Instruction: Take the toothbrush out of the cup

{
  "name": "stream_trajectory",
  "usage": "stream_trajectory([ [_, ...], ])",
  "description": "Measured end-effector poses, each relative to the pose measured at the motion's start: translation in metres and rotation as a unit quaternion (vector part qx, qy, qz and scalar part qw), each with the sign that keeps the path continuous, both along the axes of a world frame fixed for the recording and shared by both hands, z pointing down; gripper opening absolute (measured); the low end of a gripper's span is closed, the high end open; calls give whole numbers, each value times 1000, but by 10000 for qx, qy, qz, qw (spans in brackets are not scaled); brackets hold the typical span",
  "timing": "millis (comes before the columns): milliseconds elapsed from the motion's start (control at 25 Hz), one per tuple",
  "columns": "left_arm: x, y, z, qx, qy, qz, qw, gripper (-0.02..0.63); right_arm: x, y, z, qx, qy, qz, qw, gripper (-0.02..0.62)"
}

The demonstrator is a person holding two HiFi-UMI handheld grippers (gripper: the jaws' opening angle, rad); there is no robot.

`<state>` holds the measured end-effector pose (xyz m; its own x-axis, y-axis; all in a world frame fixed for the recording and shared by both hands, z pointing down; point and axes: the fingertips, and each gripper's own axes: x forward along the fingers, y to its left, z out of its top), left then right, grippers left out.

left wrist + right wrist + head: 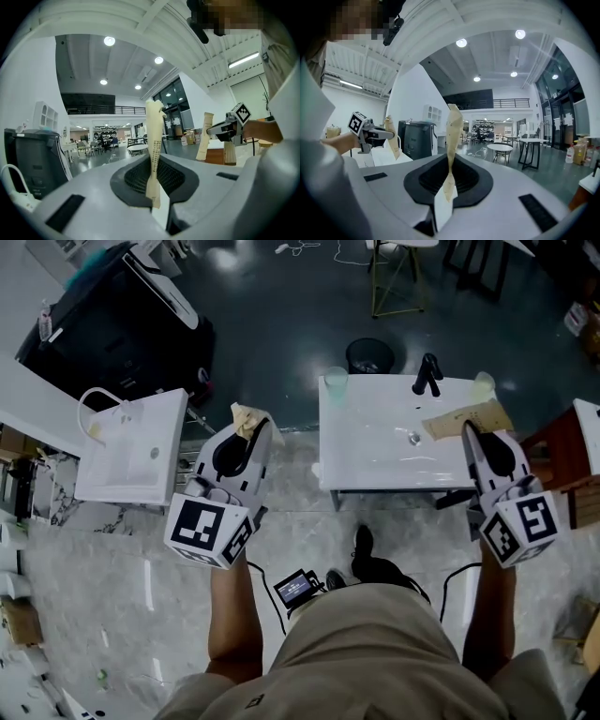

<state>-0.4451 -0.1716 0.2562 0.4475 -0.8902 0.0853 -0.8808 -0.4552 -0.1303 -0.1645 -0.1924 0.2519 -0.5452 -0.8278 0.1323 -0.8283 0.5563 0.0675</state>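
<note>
Head view: my left claw (251, 432) and right claw (472, 435) are held over the floor by the near edge of the white sink top (375, 460). A green cup (336, 381) is at its far left corner, a pale cup (483, 385) at the far right, and a black tap (427, 374) between. The toothbrush is too small to make out.
Left gripper view: jaws pinching the left strip (153, 150), beige paper, upright.
Right gripper view: jaws pinching the right strip (452, 140), the same paper, slightly twisted.
</note>
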Motion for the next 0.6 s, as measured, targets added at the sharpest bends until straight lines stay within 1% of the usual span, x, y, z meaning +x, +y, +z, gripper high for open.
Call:
stream_trajectory([
  [120, -5, 22, -1, -22, 84, -26, 10000, 29, -6, 15, -3, 19, -16, -95, 10000, 26],
  [240, -4, 38, -6, 7, 87, 10, 10000, 29, -9, 29, -4, 23, -14, -158, 9999, 26],
  [600, 4, 61, -9, 63, 95, 145, 9998, 29, -12, 54, -8, 89, 7, -192, 9998, 25],
])
